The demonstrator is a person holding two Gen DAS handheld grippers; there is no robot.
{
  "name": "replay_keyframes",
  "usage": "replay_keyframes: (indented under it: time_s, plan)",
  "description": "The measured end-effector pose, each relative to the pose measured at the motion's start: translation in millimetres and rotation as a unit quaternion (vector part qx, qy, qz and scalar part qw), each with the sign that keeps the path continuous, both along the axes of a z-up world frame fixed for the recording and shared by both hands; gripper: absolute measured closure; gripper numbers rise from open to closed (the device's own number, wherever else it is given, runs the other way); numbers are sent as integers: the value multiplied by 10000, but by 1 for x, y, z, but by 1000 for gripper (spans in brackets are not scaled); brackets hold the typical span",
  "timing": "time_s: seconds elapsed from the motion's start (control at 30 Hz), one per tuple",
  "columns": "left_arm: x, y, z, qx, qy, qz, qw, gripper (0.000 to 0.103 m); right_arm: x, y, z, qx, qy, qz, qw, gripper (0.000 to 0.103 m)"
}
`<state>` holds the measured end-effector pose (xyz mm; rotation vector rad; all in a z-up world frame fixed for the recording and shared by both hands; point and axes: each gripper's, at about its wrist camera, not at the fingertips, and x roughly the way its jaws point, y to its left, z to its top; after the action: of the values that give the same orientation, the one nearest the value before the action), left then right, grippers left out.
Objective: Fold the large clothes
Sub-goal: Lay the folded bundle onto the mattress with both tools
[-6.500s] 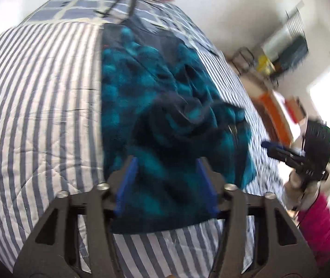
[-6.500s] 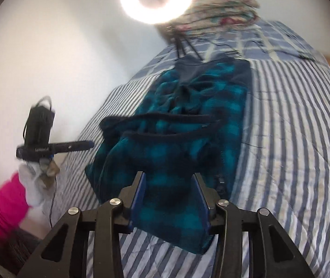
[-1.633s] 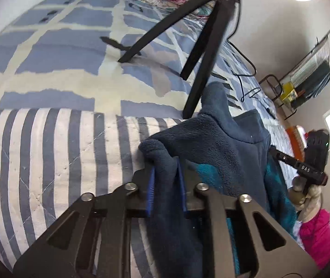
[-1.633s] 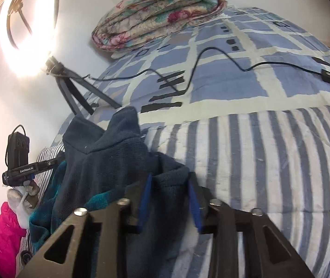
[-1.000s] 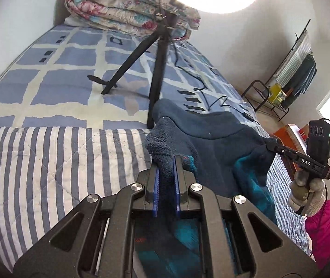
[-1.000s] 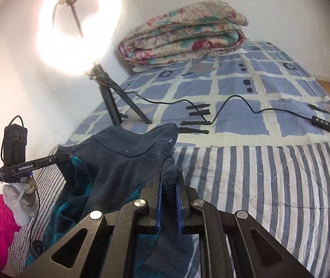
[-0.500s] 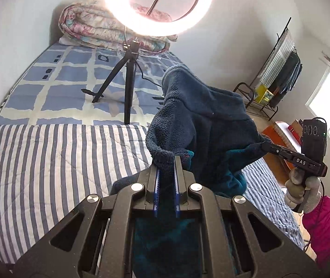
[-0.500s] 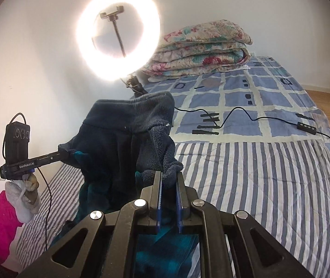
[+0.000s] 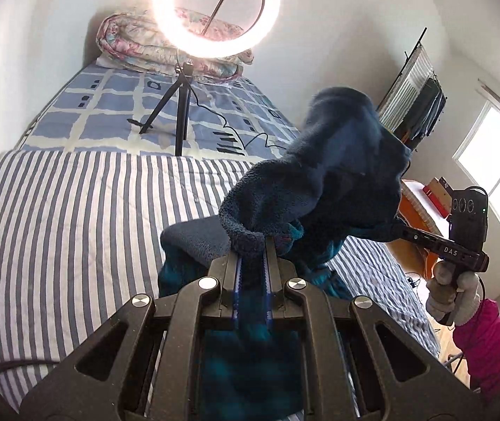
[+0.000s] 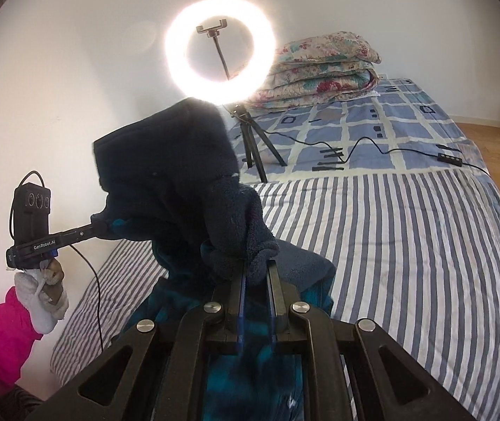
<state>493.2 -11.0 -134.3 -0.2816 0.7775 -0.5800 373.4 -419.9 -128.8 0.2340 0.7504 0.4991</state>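
A large fleece garment [image 9: 323, 189], navy with teal plaid, hangs lifted above the striped bed. My left gripper [image 9: 252, 245] is shut on a navy edge of it. My right gripper [image 10: 255, 270] is shut on another navy edge of the garment [image 10: 180, 182]. The navy top part stretches between the two grippers. The teal plaid body hangs below the jaws in both views. The right gripper also shows in the left wrist view [image 9: 404, 229], and the left gripper in the right wrist view [image 10: 99, 228].
A striped quilt [image 9: 74, 217] covers the near bed and a blue checked sheet [image 10: 390, 129] the far end. A lit ring light on a tripod [image 9: 183, 119] stands on the bed with a cable [image 10: 372, 147]. A folded floral quilt [image 10: 323, 70] lies at the head. A clothes rack [image 9: 418, 101] stands to the right.
Both grippers closed on the garment's navy top edge at the far end and raised it well above the bed. The view tilted up toward the ring light.
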Motion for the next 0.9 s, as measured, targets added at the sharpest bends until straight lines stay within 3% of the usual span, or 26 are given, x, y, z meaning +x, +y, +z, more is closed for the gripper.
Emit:
replay_keyframes:
  time_s: [0.37,0.57,0.73,0.83,0.9]
  plan:
    - [-95,8,-42,190,314,8,9993,96,-91,4,-51,-162,507,-6,9986,96]
    - [-126,5,-75,503,492,80,9975,96,-114,10,-78,-538,691,-78,9961,96]
    - [-138,2,-78,816,479,-35,9955,95,-128,7,-77,-790,646,-182,9946,93]
    - [-146,9,-69,847,493,-17,9952,74,-138,5,-70,-1059,555,-275,9924,85]
    - [-152,17,-63,788,474,-21,9958,64,-144,-1,-65,-885,597,-310,9938,82]
